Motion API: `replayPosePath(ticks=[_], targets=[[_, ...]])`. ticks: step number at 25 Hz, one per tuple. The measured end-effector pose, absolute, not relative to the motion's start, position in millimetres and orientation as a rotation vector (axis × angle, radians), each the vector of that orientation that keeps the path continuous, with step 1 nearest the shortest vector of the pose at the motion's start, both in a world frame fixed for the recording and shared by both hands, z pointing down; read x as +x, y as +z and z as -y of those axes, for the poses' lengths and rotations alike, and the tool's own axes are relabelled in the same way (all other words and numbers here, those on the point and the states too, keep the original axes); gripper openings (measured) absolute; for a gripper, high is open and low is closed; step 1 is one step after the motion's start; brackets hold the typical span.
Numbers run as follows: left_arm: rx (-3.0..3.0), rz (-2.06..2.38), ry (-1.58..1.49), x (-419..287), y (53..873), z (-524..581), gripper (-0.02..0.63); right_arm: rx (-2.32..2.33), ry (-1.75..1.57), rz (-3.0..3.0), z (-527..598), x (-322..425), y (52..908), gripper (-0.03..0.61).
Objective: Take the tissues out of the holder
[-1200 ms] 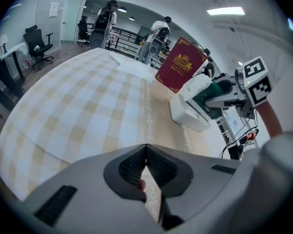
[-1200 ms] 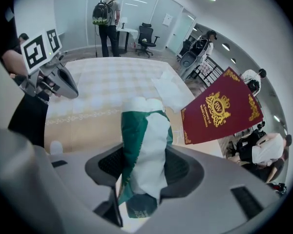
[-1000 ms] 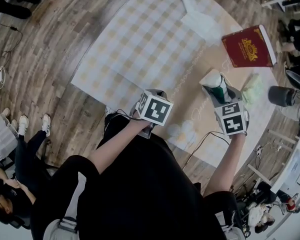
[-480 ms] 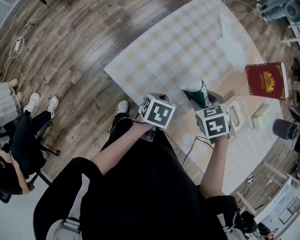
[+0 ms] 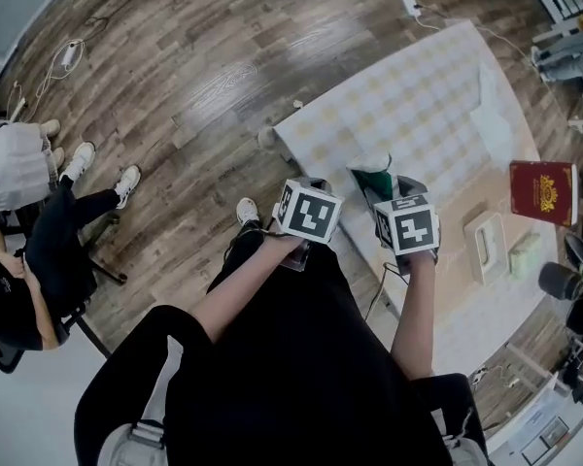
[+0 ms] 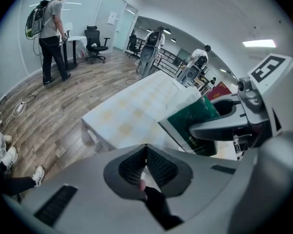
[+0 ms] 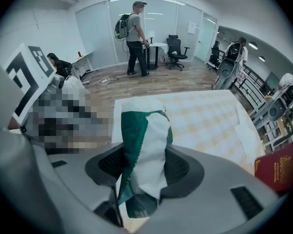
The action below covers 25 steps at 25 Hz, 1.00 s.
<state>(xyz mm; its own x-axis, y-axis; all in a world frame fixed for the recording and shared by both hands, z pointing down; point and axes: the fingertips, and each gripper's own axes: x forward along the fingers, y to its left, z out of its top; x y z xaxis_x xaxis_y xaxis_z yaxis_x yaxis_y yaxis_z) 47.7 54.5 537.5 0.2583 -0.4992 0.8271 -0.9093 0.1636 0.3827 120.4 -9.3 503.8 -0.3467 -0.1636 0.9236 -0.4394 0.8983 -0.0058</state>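
Tissues in a green-and-white soft pack (image 7: pixel 145 140) sit clenched between the ribbed pads of the right tool (image 7: pixel 144 167), and the pack's crumpled top rises past the jaw tips. In the head view that tool is held in the air over the near edge of the worktop (image 5: pixel 457 202), which carries a pale checked cloth (image 5: pixel 408 105). The white holder (image 5: pixel 488 246) lies on the worktop to the right of the pack and apart from it, slotted face up. A pale green object (image 5: pixel 523 256) lies just beside the holder and a red book (image 5: pixel 542 192) is near it. A white sheet (image 5: pixel 491 115) rests farther along the cloth. The left tool (image 6: pixel 146 152) is clenched on nothing, its jaws pressed together, and it is held close to the right tool, off the worktop's edge. On the wooden floor (image 5: pixel 175 85) a seated person (image 5: pixel 29 260) is at the left. A standing person with a backpack (image 7: pixel 133 38) is by the glass wall.
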Motion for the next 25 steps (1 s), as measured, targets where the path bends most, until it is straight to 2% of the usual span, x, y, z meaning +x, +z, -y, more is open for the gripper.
replayPosePath(ticks=[15,25], targets=[[1.499,1.366,0.487,-74,529,-113,0.006,0.594,0.466,1.838,-44,18,509,0.221],[1.468,1.348,0.472,-112,533,-127,0.006,0.637,0.509,1.852,-40,-18,509,0.221]])
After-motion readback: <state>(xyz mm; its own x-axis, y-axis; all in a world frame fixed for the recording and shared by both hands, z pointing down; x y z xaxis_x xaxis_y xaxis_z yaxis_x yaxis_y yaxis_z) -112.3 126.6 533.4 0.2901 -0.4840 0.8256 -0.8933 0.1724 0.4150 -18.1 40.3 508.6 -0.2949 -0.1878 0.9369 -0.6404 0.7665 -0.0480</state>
